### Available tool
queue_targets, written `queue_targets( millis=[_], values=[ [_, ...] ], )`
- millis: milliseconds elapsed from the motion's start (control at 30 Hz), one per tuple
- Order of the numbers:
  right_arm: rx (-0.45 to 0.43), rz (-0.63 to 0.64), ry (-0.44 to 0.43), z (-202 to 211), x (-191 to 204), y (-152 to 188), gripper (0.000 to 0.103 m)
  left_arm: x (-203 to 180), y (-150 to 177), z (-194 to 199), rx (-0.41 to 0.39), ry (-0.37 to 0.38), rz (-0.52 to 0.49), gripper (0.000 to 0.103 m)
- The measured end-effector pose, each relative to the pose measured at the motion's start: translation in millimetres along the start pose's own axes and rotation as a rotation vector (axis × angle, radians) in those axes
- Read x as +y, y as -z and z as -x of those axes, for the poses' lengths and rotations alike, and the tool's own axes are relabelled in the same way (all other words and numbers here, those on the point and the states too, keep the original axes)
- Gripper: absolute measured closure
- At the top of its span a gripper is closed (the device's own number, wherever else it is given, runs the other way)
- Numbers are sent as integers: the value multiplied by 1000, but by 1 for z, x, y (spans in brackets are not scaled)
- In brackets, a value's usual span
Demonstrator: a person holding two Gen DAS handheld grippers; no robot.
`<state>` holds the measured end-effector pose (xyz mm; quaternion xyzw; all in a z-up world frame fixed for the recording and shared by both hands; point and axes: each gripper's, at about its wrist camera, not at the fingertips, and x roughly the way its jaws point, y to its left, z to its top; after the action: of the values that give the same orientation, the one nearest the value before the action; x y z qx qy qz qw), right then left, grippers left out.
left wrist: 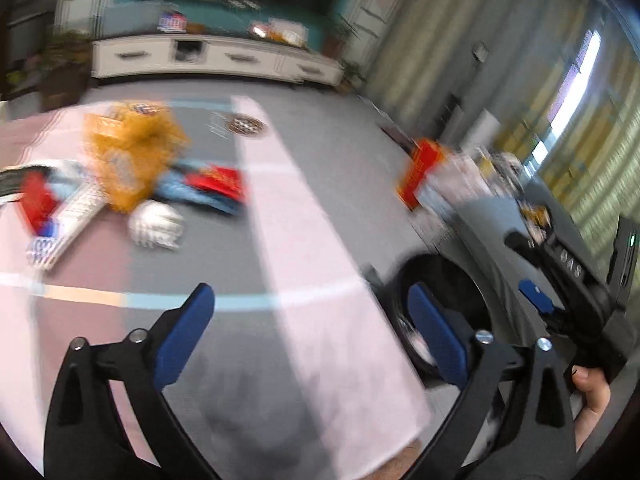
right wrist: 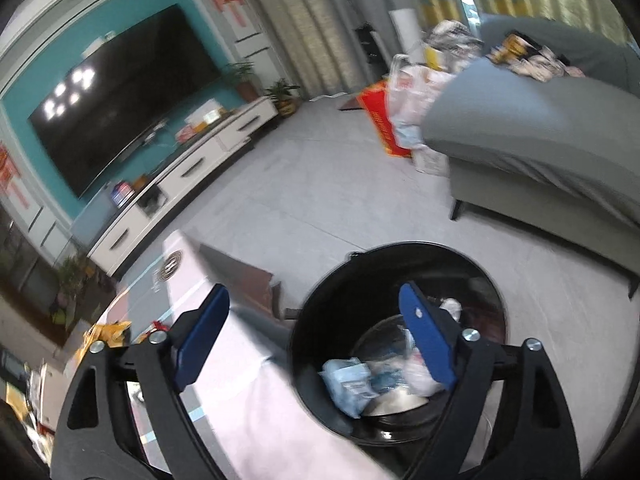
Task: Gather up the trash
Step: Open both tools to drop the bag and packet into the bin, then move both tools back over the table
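Both the left hand-held gripper and right hand-held gripper are held wide open and empty; collected trash lies in the black bin at lower centre, wrappers are left at centre left on the surface.

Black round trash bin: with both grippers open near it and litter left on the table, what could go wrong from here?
1. The black round trash bin stands close beside the table's edge; a swinging left gripper or right gripper might knock it.
2. The yellow crinkled snack bag and white crumpled paper ball lie clustered; a grab may scatter neighbours.
3. The left view is blurred, so aiming may be off.
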<state>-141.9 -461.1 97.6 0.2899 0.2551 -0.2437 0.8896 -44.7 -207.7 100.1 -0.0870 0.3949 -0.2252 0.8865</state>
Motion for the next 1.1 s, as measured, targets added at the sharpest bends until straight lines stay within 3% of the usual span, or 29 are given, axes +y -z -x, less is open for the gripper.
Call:
queue_targets(
  millis=[167,333,467,600,867,1100],
  values=[
    [-22,106,-82,3,48,8,4,86,-4,53,-102,-166,128,3],
    [-34,192,-174,4,95,23,3,167,-3,75,-144,-315,273,3],
    [-41,257,-263,3,126,40,3,212,5,76,-154,-346,367,3],
    [16,323,-282,-10,156,61,3,246,9,79,-137,-332,453,3],
    [66,426,-284,-27,195,102,3,273,14,86,-146,-394,472,3],
    [99,515,-304,-32,217,128,3,288,14,92,-147,-373,499,3]
  ],
)
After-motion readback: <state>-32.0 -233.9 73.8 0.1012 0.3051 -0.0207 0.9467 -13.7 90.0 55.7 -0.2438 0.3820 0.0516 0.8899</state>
